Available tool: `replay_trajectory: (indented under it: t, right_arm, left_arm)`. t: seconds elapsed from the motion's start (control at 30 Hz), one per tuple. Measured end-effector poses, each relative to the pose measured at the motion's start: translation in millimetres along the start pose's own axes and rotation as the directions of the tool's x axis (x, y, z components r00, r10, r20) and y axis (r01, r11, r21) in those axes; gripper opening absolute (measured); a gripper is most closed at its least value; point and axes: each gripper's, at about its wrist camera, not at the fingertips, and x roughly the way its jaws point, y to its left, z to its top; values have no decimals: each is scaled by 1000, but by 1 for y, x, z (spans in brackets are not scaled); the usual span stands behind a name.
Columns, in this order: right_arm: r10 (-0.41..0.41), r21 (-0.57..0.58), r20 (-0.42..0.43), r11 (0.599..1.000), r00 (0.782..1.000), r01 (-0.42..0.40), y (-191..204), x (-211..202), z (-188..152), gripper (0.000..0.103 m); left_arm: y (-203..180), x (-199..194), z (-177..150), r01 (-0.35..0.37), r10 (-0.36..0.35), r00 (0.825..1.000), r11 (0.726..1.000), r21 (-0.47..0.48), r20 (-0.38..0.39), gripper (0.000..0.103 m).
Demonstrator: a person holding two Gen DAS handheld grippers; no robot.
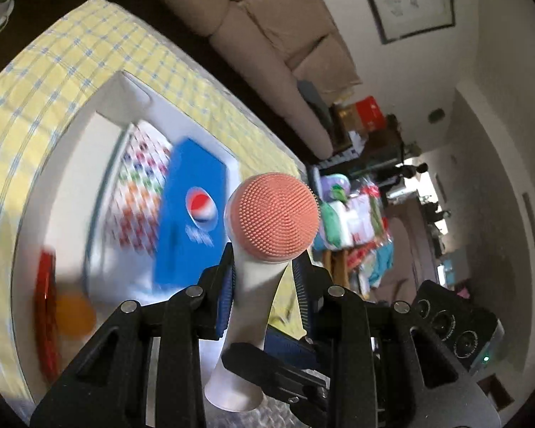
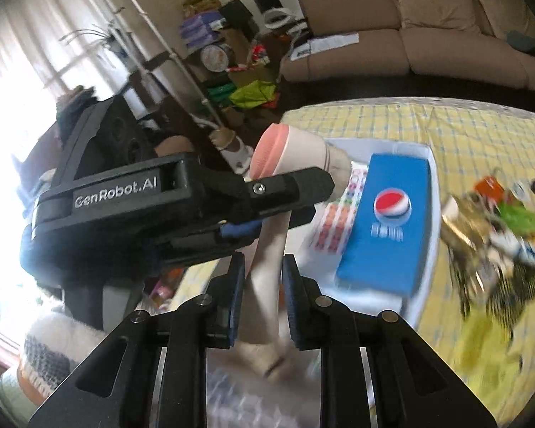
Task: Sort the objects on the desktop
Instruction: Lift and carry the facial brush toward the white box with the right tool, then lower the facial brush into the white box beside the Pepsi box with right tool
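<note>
Facial cleansing brush (image 1: 264,235), white-handled with a pink nubbed head, held aloft beside the white tray (image 1: 35,192) on the checked cloth. Left gripper (image 1: 262,278) is clamped on the neck just below the head; right gripper (image 2: 262,303) brackets the lower handle, contact not discernible. The long axis runs from one gripper to the other, head toward the blue Pepsi box (image 2: 385,224), suggesting a hand-over before placing
</note>
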Motion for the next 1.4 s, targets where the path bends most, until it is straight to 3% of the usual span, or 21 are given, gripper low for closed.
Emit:
replay_trajectory:
  t: [0.17,0.27,0.3,0.33,0.4,0.6,0.7,0.93,1.23,1.33,1.4]
  right_arm:
    - [-52,15,-59,998,997,53,-33,60,30,20]
    - [-102,-17,-97,995,990,100,-45,84,36,19]
    - [-126,-32,-116,992,985,123,-47,91,36,19]
    - [-147,-49,-135,989,980,141,-49,97,35,18]
    - [-177,-80,-156,983,972,167,-48,103,30,18]
    - [-196,-74,-144,980,970,187,-43,100,28,16]
    - [-213,-70,-146,976,966,205,-40,101,25,16]
    - [-196,-29,-189,980,962,195,-37,108,11,17]
    - [-150,21,-185,987,971,157,-38,104,4,19]
    - [-51,102,-163,992,985,68,-42,97,6,20]
    - [-71,99,-149,991,986,86,-41,88,6,26]
  left_arm:
    - [48,40,39,-22,20,999,998,-51,-32,29]
    - [67,55,51,-29,26,999,997,-77,-44,38]
    - [71,58,53,-47,43,998,995,-85,-52,51]
    - [73,58,51,-59,54,997,994,-89,-55,75]
    - [72,52,49,-38,35,999,995,-89,-42,89]
    - [59,31,55,-35,37,999,996,-81,24,85]
    - [54,20,57,-64,69,995,996,-68,71,92]
    - [56,36,58,-164,166,985,985,-60,33,94]
    - [51,37,58,-143,143,990,988,-54,7,96]
    - [47,14,60,-120,121,992,992,-41,32,97]
    - [43,-3,61,-130,131,991,991,-12,40,97]
